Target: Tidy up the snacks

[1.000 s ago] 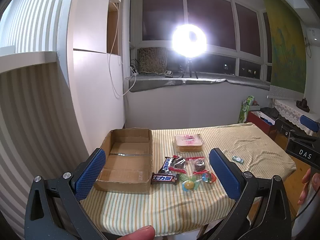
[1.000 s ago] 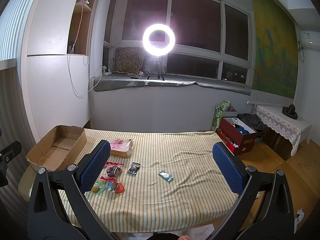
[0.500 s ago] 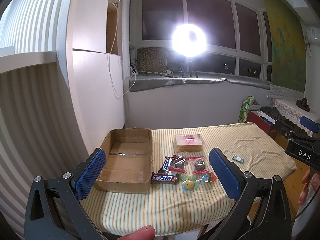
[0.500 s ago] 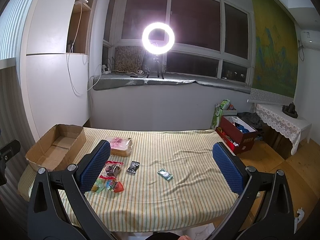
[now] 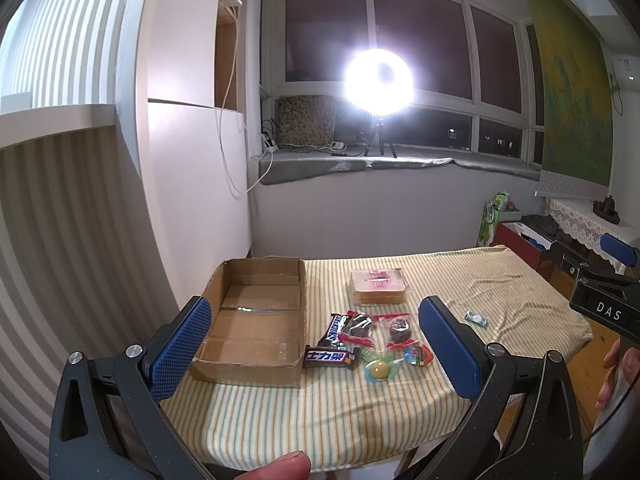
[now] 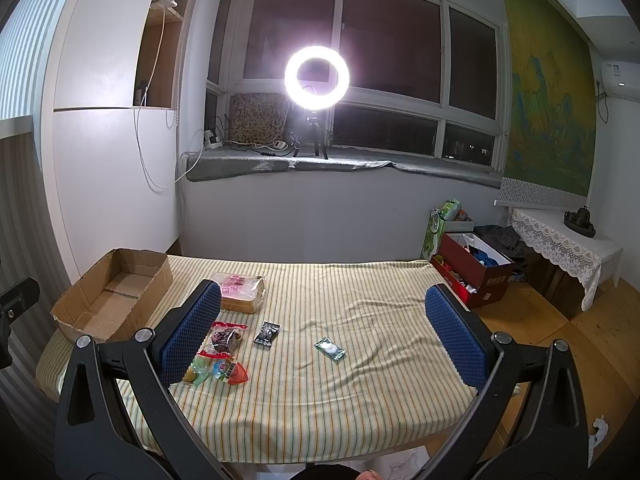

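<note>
Two grippers are held above the near edge of a table (image 6: 360,412) covered in a striped cloth; neither touches anything. Left gripper (image 5: 316,344): jaws spread wide, nothing between the blue pads (image 5: 180,348). Right gripper (image 6: 322,336): jaws likewise spread wide and empty.

Landmark: an open cardboard box (image 5: 256,316) at the table's left end, with nothing seen inside it.

Snacks, placed relative to the box:
- A dark chocolate bar with white characters (image 5: 331,357) lies just beside the box's near right corner.
- A second chocolate bar (image 5: 335,326) lies tilted just behind it, close to the box's right wall.
- Two clear red-trimmed packets with dark contents (image 5: 398,330) sit further right of the box.
- Bright jelly sweets in clear wrap (image 5: 396,362) lie at the near side of that group.
- A flat pack of biscuits (image 5: 378,286) sits right of the box, towards the far edge.
- A small black packet (image 6: 267,334) lies right of the group.
- A small green sweet (image 6: 330,349) lies alone, well apart from the box, towards the table's middle.

A lit ring lamp (image 6: 317,73) stands on the window sill beyond the table
</note>
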The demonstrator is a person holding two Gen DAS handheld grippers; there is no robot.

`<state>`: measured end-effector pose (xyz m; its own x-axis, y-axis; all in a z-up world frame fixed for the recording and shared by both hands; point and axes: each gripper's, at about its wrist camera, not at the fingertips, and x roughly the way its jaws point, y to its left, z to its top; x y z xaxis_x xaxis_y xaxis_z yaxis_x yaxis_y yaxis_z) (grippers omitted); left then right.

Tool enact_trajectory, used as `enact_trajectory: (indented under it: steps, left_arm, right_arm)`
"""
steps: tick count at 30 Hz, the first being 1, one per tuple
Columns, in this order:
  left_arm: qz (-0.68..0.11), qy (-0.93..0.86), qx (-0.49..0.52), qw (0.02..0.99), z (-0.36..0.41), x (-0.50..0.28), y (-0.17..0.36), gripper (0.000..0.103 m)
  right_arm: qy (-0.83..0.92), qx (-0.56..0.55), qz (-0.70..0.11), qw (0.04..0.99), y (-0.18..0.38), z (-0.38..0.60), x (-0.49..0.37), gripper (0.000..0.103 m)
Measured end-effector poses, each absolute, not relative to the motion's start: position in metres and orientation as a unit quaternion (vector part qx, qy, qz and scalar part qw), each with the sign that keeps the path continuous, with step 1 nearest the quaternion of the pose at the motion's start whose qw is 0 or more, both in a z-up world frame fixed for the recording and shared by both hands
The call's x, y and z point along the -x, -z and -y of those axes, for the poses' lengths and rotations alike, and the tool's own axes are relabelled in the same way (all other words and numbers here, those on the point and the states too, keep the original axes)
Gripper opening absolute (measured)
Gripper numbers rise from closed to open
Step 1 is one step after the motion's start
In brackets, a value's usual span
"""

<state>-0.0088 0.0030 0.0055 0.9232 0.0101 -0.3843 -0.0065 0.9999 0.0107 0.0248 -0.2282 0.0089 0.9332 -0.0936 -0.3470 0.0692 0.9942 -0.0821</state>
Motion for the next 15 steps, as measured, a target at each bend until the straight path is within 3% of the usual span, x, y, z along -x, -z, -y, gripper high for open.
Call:
enact_trajectory:
  steps: [15]
  left_arm:
    - [-0.195, -0.004, -0.005, 0.981, -0.0035, 0.0099, -0.0078, 0.103]
  right_arm:
    - [0.041, 0.035, -0.178, 0.983, -0.0094, 0.2283, -0.0244, 0.103]
